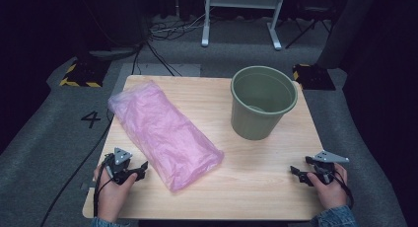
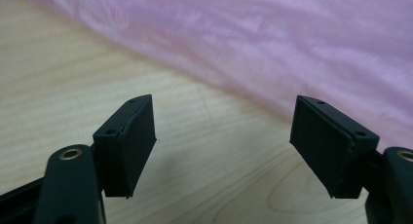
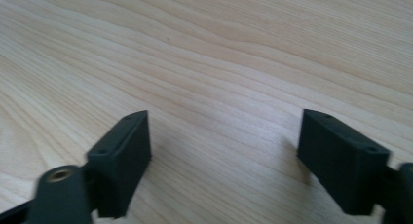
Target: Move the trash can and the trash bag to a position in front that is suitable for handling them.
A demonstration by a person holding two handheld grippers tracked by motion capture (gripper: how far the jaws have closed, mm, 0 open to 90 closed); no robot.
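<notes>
A pink plastic bag (image 1: 162, 131) lies flat and slantwise across the left half of the wooden table (image 1: 256, 172). A green bucket (image 1: 262, 102) stands upright at the back right, its mouth up. My left gripper (image 1: 143, 169) rests near the front left corner, open, pointing at the bag's near edge and just short of it. In the left gripper view the pink bag (image 2: 272, 44) spreads beyond my open left gripper (image 2: 224, 136), with bare wood between the jaws. My right gripper (image 1: 297, 172) sits at the front right, open. In the right gripper view the right gripper (image 3: 224, 151) frames bare table.
Grey carpet surrounds the table. A white table frame (image 1: 241, 15) stands at the back, with cables (image 1: 153, 44) on the floor. Yellow-and-black blocks (image 1: 79, 74) sit at the far corners. A cable (image 1: 98, 187) trails off the table's front left.
</notes>
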